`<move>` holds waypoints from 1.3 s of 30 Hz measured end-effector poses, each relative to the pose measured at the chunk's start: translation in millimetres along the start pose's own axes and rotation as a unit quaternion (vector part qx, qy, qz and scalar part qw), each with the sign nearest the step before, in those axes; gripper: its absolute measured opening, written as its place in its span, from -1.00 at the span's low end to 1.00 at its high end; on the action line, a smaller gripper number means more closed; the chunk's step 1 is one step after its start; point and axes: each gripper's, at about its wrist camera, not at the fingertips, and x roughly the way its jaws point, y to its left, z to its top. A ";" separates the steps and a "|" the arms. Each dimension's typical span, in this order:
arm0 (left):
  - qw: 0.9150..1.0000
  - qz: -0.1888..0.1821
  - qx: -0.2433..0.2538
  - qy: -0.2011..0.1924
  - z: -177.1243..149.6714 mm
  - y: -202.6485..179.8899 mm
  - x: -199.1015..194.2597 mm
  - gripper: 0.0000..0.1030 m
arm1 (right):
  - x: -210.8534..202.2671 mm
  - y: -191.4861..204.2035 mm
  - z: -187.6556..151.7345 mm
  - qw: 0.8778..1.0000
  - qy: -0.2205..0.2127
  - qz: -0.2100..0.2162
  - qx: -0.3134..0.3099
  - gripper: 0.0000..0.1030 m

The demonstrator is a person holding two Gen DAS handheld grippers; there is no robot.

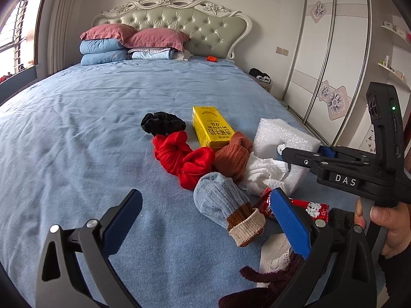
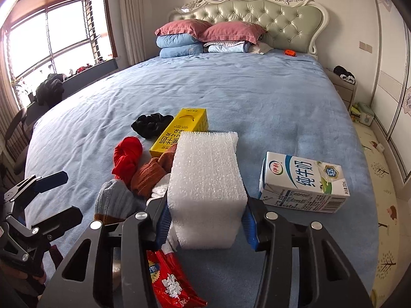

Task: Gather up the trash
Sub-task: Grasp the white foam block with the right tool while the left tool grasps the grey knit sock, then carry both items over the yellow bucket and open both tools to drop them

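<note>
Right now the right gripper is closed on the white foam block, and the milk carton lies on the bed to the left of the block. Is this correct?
Not quite. The right gripper does clamp the white foam block, but the milk carton lies on the bed to the block's right, as the right wrist view shows.

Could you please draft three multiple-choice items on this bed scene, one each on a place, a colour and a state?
1. Where does the milk carton lie relative to the foam block in the right wrist view?
A. to its right
B. on top of it
C. behind the pillows

2. What colour is the box beside the black scrunchie?
A. green
B. yellow
C. white

3. How does the right gripper stand?
A. wide open over bare sheet
B. shut on a sock
C. closed on the foam block

Key: 1 A, the carton lies on the sheet right of the block; 2 B, its faces are bright yellow; 3 C, both blue pads press the block's sides.
</note>
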 end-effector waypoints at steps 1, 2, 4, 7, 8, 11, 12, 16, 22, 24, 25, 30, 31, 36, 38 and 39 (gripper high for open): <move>1.000 -0.002 -0.001 0.006 0.8 -1.1 3.6 0.93 | -4.0 -0.8 0.0 1.000 -0.008 0.000 -0.001 -0.12; 1.000 0.000 -0.001 0.011 1.0 -2.4 6.8 0.93 | -8.8 -0.2 0.9 1.000 -0.019 -0.006 -0.004 -0.12; 1.000 0.004 0.000 0.023 1.0 -5.1 13.2 0.93 | -21.6 -3.3 2.3 0.999 -0.044 -0.014 -0.004 -0.12; 0.999 0.004 -0.010 0.039 0.0 -6.9 21.6 0.93 | -39.6 -11.2 4.1 0.998 -0.070 -0.008 0.006 -0.12; 0.999 0.004 -0.016 0.044 -0.1 -7.1 24.2 0.93 | -45.1 -13.0 4.0 0.997 -0.076 -0.008 0.007 -0.12; 0.997 0.004 -0.038 0.063 -0.3 -4.4 34.7 0.90 | -58.8 -17.0 3.3 0.996 -0.089 -0.003 0.011 -0.12; 0.997 0.004 -0.044 0.069 0.1 -3.2 39.6 0.77 | -63.4 -19.4 3.0 0.996 -0.092 0.001 0.014 -0.12; 0.992 -0.022 -0.054 0.113 -0.8 0.1 61.6 -0.27 | -74.1 -19.2 0.7 0.995 -0.095 0.008 0.011 -0.11; 0.996 -0.020 -0.024 0.080 2.7 -13.0 34.5 -0.50 | -91.9 -23.2 -8.3 0.994 -0.106 0.010 0.013 -0.11; 0.998 -0.016 -0.008 0.062 6.6 -22.1 17.1 -0.50 | -102.4 -27.7 -11.1 0.993 -0.116 0.014 0.020 -0.11; 0.998 -0.014 0.000 0.054 9.4 -26.8 8.6 -0.50 | -109.0 -30.1 -13.1 0.992 -0.122 0.014 0.022 -0.11; 0.998 -0.029 0.046 0.009 27.4 -69.6 -29.4 -0.49 | -149.6 -48.8 -25.6 0.988 -0.150 0.009 0.034 -0.11; 0.998 -0.039 0.057 0.006 30.6 -81.1 -32.7 -0.49 | -158.3 -54.0 -29.1 0.987 -0.154 0.005 0.036 -0.11; 0.989 -0.095 0.109 0.012 33.1 -154.8 -26.5 -0.48 | -201.1 -90.5 -56.7 0.985 -0.162 -0.031 0.053 -0.11; 0.984 -0.124 0.123 0.023 29.3 -186.0 -14.7 -0.48 | -217.1 -108.4 -73.2 0.983 -0.162 -0.053 0.066 -0.11; 0.981 -0.142 0.128 0.031 27.3 -201.8 -8.4 -0.48 | -225.6 -118.9 -82.2 0.982 -0.161 -0.066 0.075 -0.11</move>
